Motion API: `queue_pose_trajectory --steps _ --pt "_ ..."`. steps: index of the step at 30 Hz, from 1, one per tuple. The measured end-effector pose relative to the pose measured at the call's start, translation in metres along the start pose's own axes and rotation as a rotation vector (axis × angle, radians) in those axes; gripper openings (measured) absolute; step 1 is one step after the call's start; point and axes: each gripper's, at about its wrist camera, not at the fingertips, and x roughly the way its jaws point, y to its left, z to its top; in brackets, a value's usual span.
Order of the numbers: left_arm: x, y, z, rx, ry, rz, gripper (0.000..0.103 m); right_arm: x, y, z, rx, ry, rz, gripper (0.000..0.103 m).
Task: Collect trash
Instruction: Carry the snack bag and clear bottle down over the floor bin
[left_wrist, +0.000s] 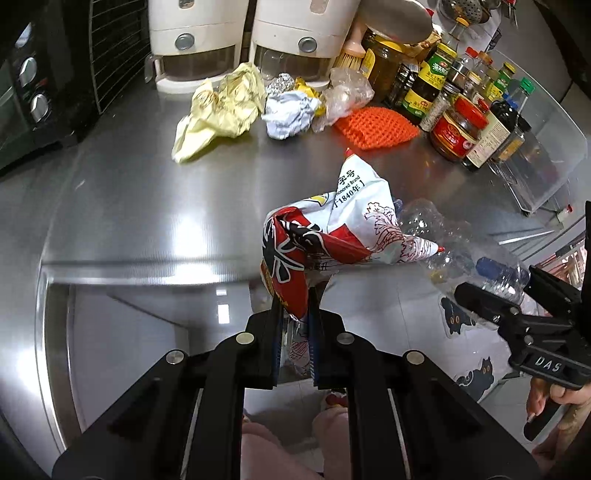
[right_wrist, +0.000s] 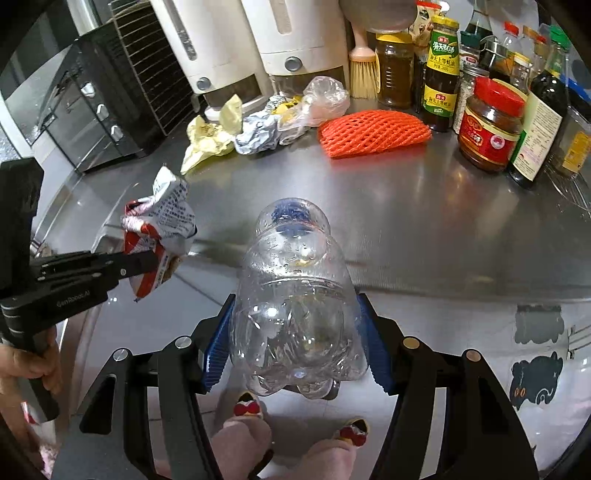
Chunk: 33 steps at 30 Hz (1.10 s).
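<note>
My left gripper (left_wrist: 295, 299) is shut on a crumpled red-and-white snack wrapper (left_wrist: 332, 229), held off the steel counter's front edge; it also shows in the right wrist view (right_wrist: 159, 229). My right gripper (right_wrist: 293, 314) is shut on a clear plastic bottle (right_wrist: 291, 295) with a blue cap, also held in front of the counter edge; the bottle shows in the left wrist view (left_wrist: 480, 262). More trash lies at the counter's back: yellow crumpled paper (left_wrist: 218, 110), a white paper ball (left_wrist: 288, 114), a clear plastic bag (left_wrist: 347, 92), and an orange foam net (left_wrist: 376, 125).
The steel counter (right_wrist: 424, 229) carries sauce bottles and jars (right_wrist: 491, 125) at the right, two white dispensers (left_wrist: 251, 40) at the back, and a black oven (left_wrist: 22, 88) at the left. Below the counter edge are tiled floor and my slippered feet (right_wrist: 247, 406).
</note>
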Motion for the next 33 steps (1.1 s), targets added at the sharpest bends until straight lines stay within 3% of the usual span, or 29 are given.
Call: queue_pose_trajectory --steps 18,25,33 --pt "-0.006 -0.015 -0.072 0.027 0.056 0.007 0.011 -0.023 0.009 -0.058 0.026 0.008 0.002 0.063" --pt "0.017 -0.015 -0.086 0.022 0.106 0.012 0.011 0.009 -0.003 -0.075 0.06 0.093 -0.007 0.063" --pt "0.07 0.0 -0.101 -0.012 0.196 0.018 0.011 0.061 -0.019 -0.094 0.13 0.208 -0.008 0.063"
